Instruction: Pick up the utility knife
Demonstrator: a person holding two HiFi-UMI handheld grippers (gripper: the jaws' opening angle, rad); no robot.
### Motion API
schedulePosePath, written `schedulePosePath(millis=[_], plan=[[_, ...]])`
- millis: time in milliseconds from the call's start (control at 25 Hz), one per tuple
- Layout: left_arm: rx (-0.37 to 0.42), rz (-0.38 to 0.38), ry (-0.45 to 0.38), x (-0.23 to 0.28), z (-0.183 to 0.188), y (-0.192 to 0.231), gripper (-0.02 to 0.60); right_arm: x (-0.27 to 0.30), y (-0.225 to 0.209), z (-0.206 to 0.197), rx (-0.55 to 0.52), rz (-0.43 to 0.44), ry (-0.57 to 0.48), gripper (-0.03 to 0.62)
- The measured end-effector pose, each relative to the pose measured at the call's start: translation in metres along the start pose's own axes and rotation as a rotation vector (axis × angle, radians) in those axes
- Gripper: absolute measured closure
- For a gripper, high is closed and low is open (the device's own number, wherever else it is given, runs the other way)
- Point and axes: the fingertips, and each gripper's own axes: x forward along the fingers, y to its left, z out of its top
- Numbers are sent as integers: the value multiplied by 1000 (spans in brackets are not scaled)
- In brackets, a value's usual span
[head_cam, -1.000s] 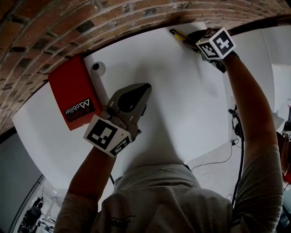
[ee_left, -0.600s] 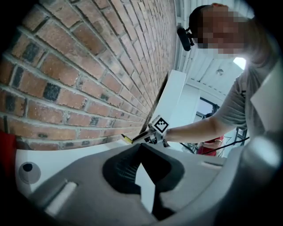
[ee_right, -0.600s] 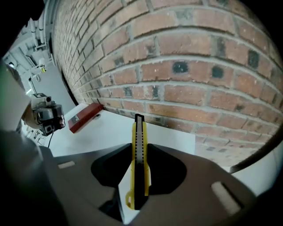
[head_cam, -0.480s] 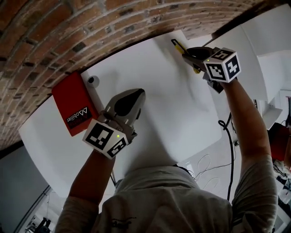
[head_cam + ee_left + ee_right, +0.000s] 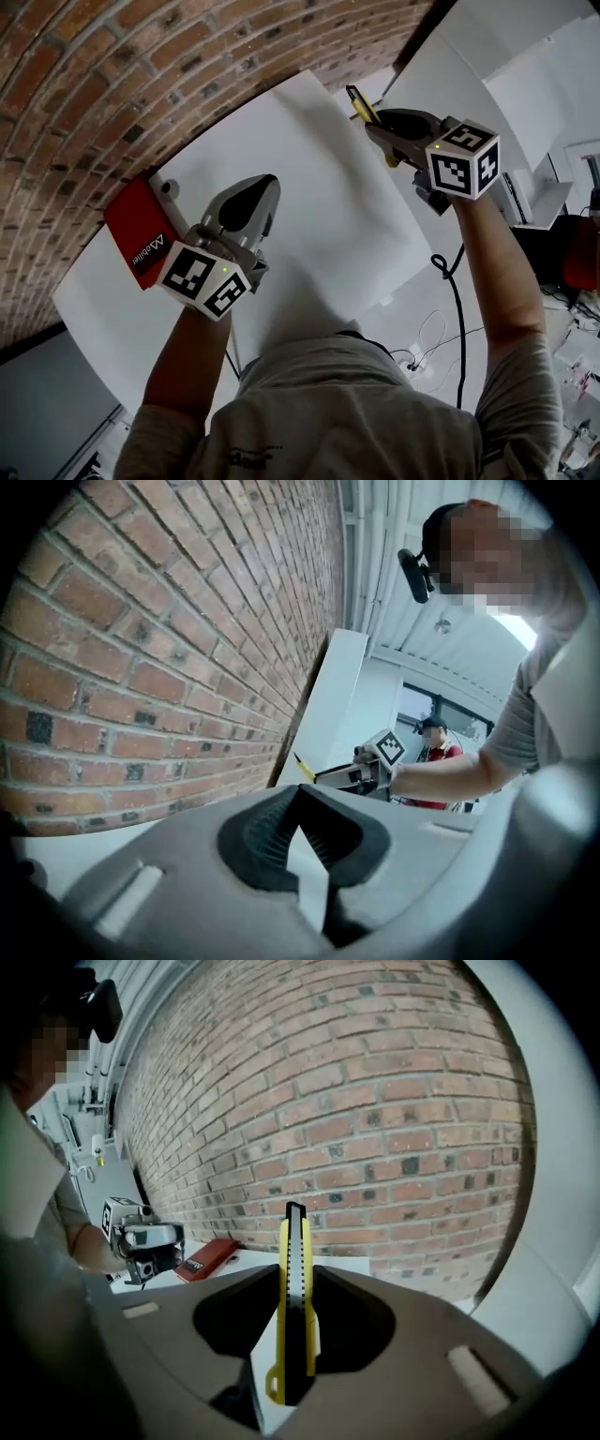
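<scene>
The utility knife (image 5: 361,103) is yellow with a black slider strip. My right gripper (image 5: 382,129) is shut on it and holds it in the air above the far right corner of the white table (image 5: 309,187). In the right gripper view the knife (image 5: 293,1288) stands upright between the pads, its tip pointing at the brick wall. My left gripper (image 5: 265,183) hovers over the table's left half, shut with nothing in it. In the left gripper view its pads (image 5: 267,832) meet at the tips, and the right gripper (image 5: 370,771) shows far off with the knife.
A red box (image 5: 139,239) lies at the table's left end, with a small white round object (image 5: 170,187) beside it. A brick wall (image 5: 141,84) runs along the table's far side. A black cable (image 5: 450,272) hangs below my right arm. Another person stands in the background (image 5: 436,738).
My right gripper has lifted the knife off the table's far corner and into the air. The left gripper has also risen. The table now looks further below both.
</scene>
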Motion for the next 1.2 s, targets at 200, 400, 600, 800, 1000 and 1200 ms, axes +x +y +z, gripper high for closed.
schedulePosePath(millis=[200, 400, 600, 800, 1000, 1200], plan=[[28, -42, 18, 20, 8, -32, 583, -58, 8, 5, 31, -16, -94, 470], [54, -74, 34, 36, 12, -60, 583, -107, 10, 0, 62, -37, -164, 470], [69, -97, 45, 49, 16, -81, 583, -150, 11, -7, 102, -74, -209, 470], [71, -117, 48, 57, 17, -98, 583, -181, 14, -16, 148, -97, -275, 470], [75, -132, 54, 61, 15, -111, 583, -196, 21, -29, 216, -106, -338, 470], [72, -145, 53, 61, 15, -116, 583, -197, 30, -37, 244, -99, -354, 470]])
